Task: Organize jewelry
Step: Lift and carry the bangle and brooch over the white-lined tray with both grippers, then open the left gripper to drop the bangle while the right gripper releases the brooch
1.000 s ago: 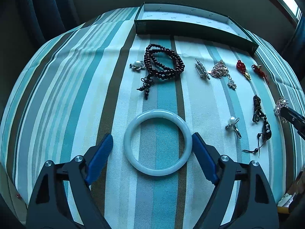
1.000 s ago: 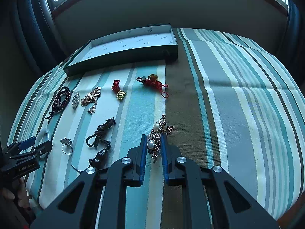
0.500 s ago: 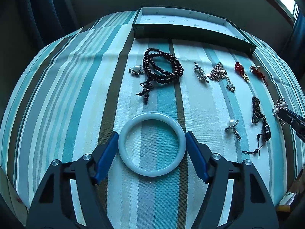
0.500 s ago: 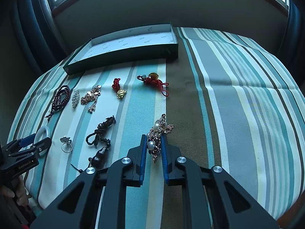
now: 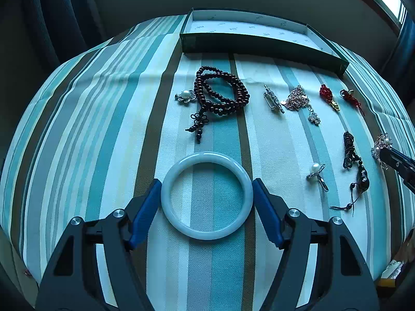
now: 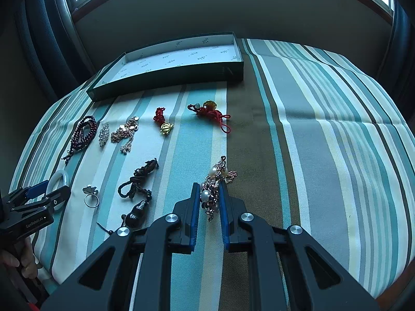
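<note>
The long dark green cardboard box (image 5: 259, 45) with pale printed lining holds no jewelry. In front of it, on the striped cloth (image 5: 103, 129), the left gripper (image 5: 207, 194) is spread wide, blue pads touching the pale jade bangle (image 5: 206, 195). Further right, the right gripper (image 6: 209, 197) pinches a pearl and rhinestone brooch (image 6: 216, 181).
</note>
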Action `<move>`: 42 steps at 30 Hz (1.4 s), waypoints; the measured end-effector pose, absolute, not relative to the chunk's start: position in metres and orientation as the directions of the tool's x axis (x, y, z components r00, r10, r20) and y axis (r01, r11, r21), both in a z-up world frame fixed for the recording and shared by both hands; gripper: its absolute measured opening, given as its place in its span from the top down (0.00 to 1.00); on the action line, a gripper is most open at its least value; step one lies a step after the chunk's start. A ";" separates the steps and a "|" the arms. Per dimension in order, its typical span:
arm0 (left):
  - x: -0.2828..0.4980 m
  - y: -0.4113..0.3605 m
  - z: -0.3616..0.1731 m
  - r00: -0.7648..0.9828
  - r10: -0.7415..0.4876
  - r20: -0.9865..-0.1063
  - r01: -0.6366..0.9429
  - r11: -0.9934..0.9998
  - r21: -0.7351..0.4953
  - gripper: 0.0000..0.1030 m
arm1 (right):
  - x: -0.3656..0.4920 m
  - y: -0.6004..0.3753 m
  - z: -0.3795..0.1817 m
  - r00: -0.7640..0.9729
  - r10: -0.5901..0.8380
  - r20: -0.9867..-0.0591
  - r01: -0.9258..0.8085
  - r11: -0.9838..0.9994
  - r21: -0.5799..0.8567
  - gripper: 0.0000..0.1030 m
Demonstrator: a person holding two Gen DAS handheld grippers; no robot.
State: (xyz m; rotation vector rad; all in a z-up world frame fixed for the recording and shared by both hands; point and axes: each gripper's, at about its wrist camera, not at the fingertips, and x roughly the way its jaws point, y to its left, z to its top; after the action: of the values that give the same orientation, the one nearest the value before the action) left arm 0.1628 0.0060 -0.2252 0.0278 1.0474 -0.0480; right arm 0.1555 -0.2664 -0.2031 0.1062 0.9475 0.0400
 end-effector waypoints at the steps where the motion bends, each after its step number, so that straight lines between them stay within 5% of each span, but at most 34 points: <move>1: 0.163 0.006 -0.225 0.498 -0.027 -0.867 0.053 0.999 0.000 0.31 | 0.155 -0.265 -0.202 0.586 0.077 -0.807 0.009 0.995 0.101 0.86; 21: 0.194 -0.008 -0.175 0.592 -0.054 -0.804 0.089 0.996 -0.001 0.32 | 0.192 -0.258 -0.148 0.671 0.136 -0.729 -0.052 0.989 0.137 0.86; 35: 0.305 -0.051 -0.129 0.710 -0.090 -0.698 0.137 0.990 0.011 0.31 | 0.301 -0.245 -0.111 0.759 0.150 -0.633 -0.122 0.989 0.088 0.86; 42: 0.360 -0.078 -0.139 0.715 -0.103 -0.692 0.162 0.987 0.020 0.31 | 0.350 -0.251 -0.143 0.720 0.149 -0.677 -0.118 0.989 0.093 0.86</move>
State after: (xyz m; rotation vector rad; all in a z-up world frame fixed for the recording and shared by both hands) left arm 0.3601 -0.0778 -0.1392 0.0810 0.7610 -0.1468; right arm 0.3503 -0.2506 -0.1426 0.0442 0.7523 0.1476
